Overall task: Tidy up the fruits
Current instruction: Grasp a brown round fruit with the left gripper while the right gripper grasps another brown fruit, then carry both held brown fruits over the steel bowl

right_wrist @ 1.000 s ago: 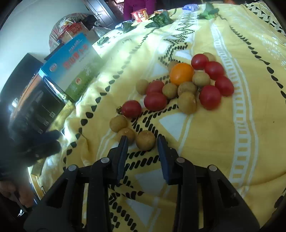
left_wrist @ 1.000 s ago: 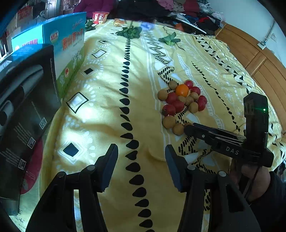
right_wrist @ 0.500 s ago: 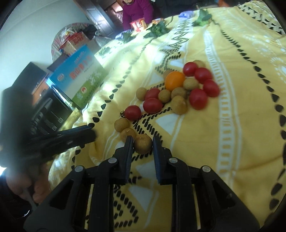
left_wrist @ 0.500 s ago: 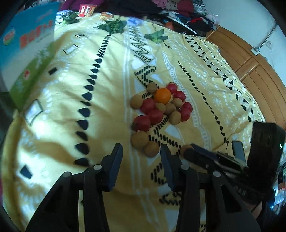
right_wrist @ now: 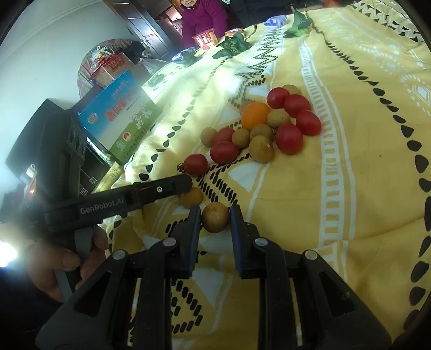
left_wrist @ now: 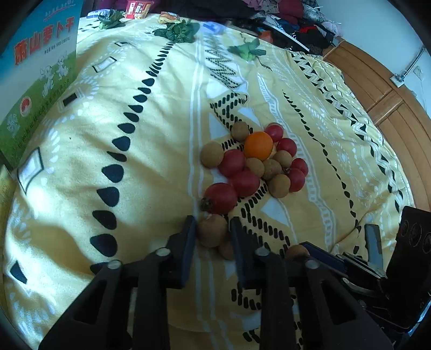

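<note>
Each hand-held gripper, left (left_wrist: 211,228) and right (right_wrist: 215,216), clamps a round, rough-skinned brown longan (left_wrist: 212,233) (a separate longan (right_wrist: 215,217) on the right) on the soft bedspread (left_wrist: 150,167); the left's jaws have just closed.

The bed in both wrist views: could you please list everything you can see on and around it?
bedspread: one, yellow with black and white pattern, covering the bed
tomatoes: seven, red, in the middle cluster
orange: one, orange, in the cluster
longans: at least nine, brown, in and just near of the cluster
leafy greens: three bunches, green, far edge
carton: one, blue and green, left edge
seated person: one, purple top, beyond the bed
left gripper: black, jaws just closed on a longan
right gripper: black, shut on another longan
hand: one, holding the left gripper's handle
</note>
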A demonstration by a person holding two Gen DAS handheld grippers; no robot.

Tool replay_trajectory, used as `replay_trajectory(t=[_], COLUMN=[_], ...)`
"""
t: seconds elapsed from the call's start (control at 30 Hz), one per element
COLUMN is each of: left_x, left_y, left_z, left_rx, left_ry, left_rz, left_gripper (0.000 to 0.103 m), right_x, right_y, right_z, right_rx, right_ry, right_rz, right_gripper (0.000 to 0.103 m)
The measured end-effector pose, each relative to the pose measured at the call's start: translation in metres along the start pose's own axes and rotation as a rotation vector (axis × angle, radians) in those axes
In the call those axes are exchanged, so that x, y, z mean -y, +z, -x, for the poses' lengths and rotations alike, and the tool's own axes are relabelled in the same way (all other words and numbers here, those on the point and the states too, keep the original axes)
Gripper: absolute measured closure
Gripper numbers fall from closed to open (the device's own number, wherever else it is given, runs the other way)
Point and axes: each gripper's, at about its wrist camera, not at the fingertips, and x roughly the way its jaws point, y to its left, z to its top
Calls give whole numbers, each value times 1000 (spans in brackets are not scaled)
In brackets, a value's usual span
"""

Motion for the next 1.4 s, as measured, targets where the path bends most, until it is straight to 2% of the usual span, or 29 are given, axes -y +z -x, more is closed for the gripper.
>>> replay_trajectory(t=[0.13, 0.3, 0.57, 0.83, 1.1, 1.4], left_x=[2, 6, 15, 0, -42, -122], left_y=[-2, -1, -4, -1, -4, -22], left_z=[9, 40, 113, 190, 257, 328], left_rx=[20, 84, 199, 319, 429, 532], left_ry=[9, 15, 28, 52, 84, 163], left_rz=[-10, -39, -89, -63, 9, 141], left_gripper=[79, 79, 79, 79, 79, 79], right_x=[-4, -13, -47, -95, -160, -244], right_y=[1, 1, 0, 7, 24, 41], right_z=[3, 15, 45, 70, 83, 74], right_rx=[10, 33, 77, 116, 154, 158], right_ry=[-6, -2, 3, 7, 26, 84], right_rz=[14, 23, 56, 131, 244, 386], right_gripper=[80, 80, 80, 80, 80, 80])
